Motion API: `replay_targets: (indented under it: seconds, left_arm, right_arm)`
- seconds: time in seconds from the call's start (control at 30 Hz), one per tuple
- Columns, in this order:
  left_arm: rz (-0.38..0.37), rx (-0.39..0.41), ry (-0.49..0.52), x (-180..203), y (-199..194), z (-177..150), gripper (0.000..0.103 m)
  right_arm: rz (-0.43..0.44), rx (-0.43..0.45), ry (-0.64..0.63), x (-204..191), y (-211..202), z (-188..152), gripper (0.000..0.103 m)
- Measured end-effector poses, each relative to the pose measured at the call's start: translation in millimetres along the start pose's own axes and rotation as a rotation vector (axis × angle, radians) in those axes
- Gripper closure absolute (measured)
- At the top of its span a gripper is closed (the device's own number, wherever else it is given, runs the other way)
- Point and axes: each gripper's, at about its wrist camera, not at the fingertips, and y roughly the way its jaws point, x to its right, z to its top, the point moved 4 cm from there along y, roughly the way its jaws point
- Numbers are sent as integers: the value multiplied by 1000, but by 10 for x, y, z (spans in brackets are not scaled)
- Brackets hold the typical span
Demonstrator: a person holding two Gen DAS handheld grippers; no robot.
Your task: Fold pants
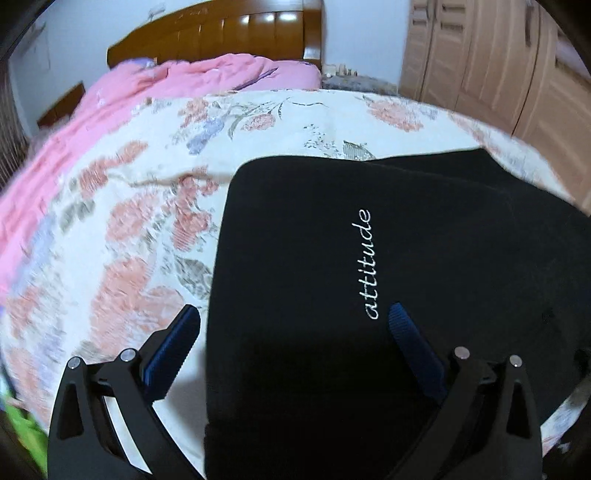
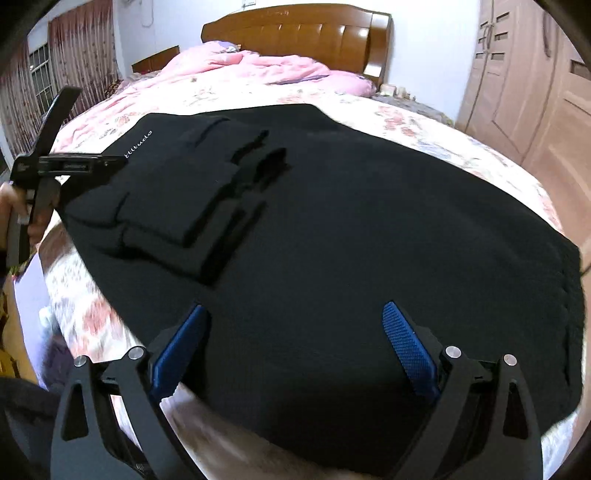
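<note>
Black pants (image 2: 351,236) lie spread flat on a floral bedspread (image 2: 424,125), with a folded-over part (image 2: 177,192) on top at their left end. White lettering "attitude" (image 1: 367,264) shows on the pants (image 1: 388,258) in the left wrist view. My left gripper (image 1: 295,314) is open and empty, just above the pants' near left edge; it also shows in the right wrist view (image 2: 66,162), held by a hand. My right gripper (image 2: 295,314) is open and empty over the pants' near edge.
A pink quilt (image 2: 258,66) is bunched at the head of the bed, below a wooden headboard (image 2: 303,33). Wooden wardrobe doors (image 2: 535,92) stand to the right. Curtains and a window (image 2: 44,74) are at the left. Floral bedspread (image 1: 129,221) lies left of the pants.
</note>
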Motion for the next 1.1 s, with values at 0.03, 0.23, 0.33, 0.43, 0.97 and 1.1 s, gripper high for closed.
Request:
replay_targets:
  seconds: [0.03, 0.23, 0.33, 0.43, 0.97, 1.1]
  left_arm:
    - [45, -8, 17, 66, -51, 11, 1]
    - [-21, 196, 183, 963, -681, 335, 2]
    - [-177, 209, 297, 1732, -689, 403, 2]
    - [-243, 194, 426, 2439, -588, 380, 2]
    - [-414, 46, 497, 3124, -22, 64, 1]
    - [-418, 48, 497, 3126, -28, 45, 1]
  right_arm:
    - [-15, -16, 13, 60, -125, -52, 11]
    - [20, 120, 324, 792, -726, -542, 11]
    - [95, 197, 632, 1327, -868, -920, 11]
    - [126, 222, 733, 1574, -843, -1018, 11]
    - [301, 129, 859, 1745, -538, -870, 22]
    - [309, 172, 917, 1808, -516, -913, 33]
